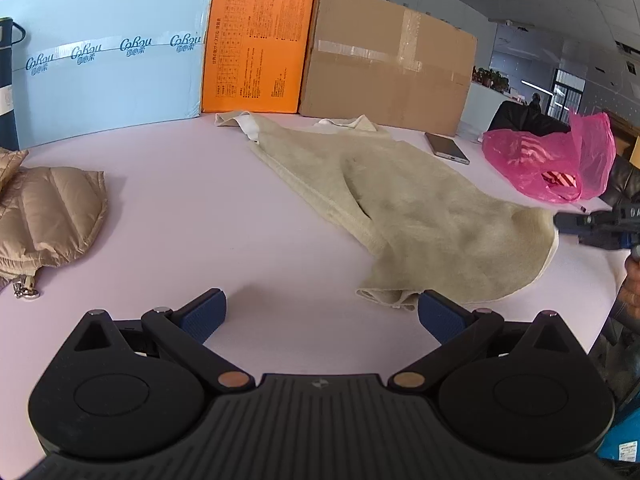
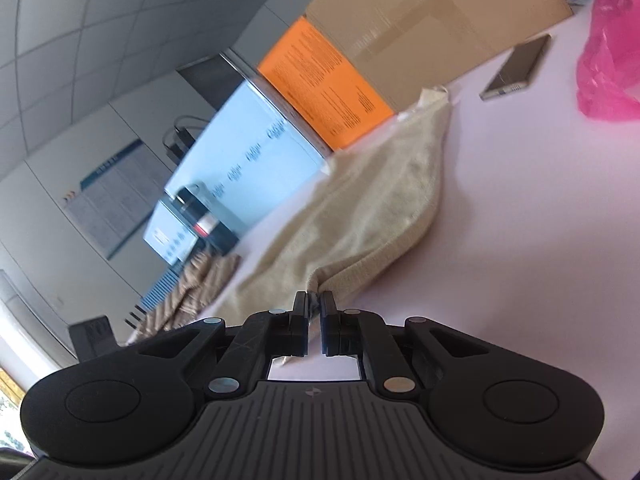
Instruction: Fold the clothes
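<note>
A beige fleece garment [image 1: 400, 200] lies spread on the pale table [image 1: 200, 220], its two ends reaching the boxes at the back. My left gripper [image 1: 322, 312] is open and empty, low over the table, with its right pad [image 1: 442, 318] next to the garment's near corner. My right gripper [image 2: 315, 304] is shut on the garment's hem [image 2: 360, 268] and lifts that edge; it shows at the right edge of the left wrist view [image 1: 592, 226]. The right wrist view is tilted.
A tan puffer jacket [image 1: 44, 216] lies at the left. A pale blue box [image 1: 108, 68], an orange box [image 1: 256, 44] and a cardboard box [image 1: 388, 64] line the back. A phone [image 1: 446, 148] and a pink plastic bag [image 1: 560, 160] lie at the right. A dark bottle [image 1: 8, 80] stands far left.
</note>
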`<act>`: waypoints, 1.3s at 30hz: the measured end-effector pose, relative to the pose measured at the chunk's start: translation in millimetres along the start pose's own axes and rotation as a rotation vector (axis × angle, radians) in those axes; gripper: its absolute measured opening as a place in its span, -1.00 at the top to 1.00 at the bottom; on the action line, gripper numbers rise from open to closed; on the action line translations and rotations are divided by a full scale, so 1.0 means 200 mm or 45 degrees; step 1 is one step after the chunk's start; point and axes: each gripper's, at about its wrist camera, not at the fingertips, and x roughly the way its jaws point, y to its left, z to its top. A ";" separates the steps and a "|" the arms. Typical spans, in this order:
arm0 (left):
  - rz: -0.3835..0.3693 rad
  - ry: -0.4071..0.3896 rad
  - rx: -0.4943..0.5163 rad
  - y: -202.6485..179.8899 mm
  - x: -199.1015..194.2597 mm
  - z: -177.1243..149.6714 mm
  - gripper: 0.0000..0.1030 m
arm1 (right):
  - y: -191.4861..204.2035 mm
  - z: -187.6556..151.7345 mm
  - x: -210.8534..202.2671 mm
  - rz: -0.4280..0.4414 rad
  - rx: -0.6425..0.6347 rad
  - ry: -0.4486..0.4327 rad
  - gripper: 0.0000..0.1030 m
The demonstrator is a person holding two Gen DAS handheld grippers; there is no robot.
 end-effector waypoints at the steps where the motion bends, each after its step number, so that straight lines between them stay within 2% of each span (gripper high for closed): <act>1: 0.002 0.010 0.032 -0.02 0.01 0.00 -1.00 | 0.02 0.02 -0.01 0.023 -0.013 -0.029 0.89; 6: 0.004 0.025 0.220 -0.15 0.04 0.00 -1.00 | 0.10 0.12 -0.10 0.092 -0.074 -0.179 0.89; 8: 0.004 0.019 0.265 -0.19 0.05 0.01 -1.00 | 0.12 0.14 -0.13 0.040 -0.110 -0.193 0.88; 9: 0.003 0.017 0.283 -0.20 0.05 0.01 -1.00 | 0.13 0.13 -0.14 -0.026 -0.150 -0.175 0.81; 10: 0.003 0.015 0.300 -0.21 0.05 0.01 -1.00 | 0.14 0.12 -0.14 -0.091 -0.184 -0.145 0.40; 11: 0.005 0.016 0.309 -0.22 0.05 0.01 -1.00 | 0.14 0.10 -0.14 -0.146 -0.207 -0.114 -0.26; 12: 0.005 0.019 0.314 -0.22 0.06 0.01 -1.00 | 0.13 0.08 -0.13 -0.157 -0.188 -0.073 -0.56; 13: 0.001 0.023 0.313 -0.22 0.06 0.01 -1.00 | 0.11 0.06 -0.13 -0.114 -0.116 -0.025 -0.65; 16: -0.014 0.040 0.296 -0.21 0.07 0.02 -1.00 | 0.05 -0.01 -0.11 0.007 0.088 0.091 -0.70; 19: -0.041 0.060 0.261 -0.18 0.08 0.03 -1.00 | 0.09 -0.06 -0.07 0.014 0.117 0.199 -0.85; 20: -0.052 0.065 0.246 -0.17 0.09 0.03 -1.00 | 0.10 -0.07 -0.06 0.018 0.121 0.224 -0.96; 23: -0.078 0.069 0.205 -0.15 0.09 0.03 -1.00 | 0.14 -0.08 -0.02 0.035 0.167 0.252 -1.00; 25: -0.078 0.063 0.209 -0.16 0.09 0.02 -1.00 | 0.15 -0.08 0.01 -0.004 0.208 0.225 -1.00; 28: -0.078 0.057 0.220 -0.16 0.08 0.02 -1.00 | 0.17 -0.09 0.02 -0.092 0.273 0.127 -1.00; 31: -0.089 0.052 0.210 -0.16 0.08 0.01 -1.00 | 0.19 -0.10 0.05 -0.175 0.262 0.043 -1.00; 36: -0.124 0.038 0.203 -0.15 0.07 0.01 -1.00 | 0.22 -0.09 0.13 -0.227 0.126 0.057 -1.00; 39: -0.145 0.033 0.201 -0.14 0.07 0.00 -1.00 | 0.21 -0.07 0.12 -0.235 0.166 0.021 -1.00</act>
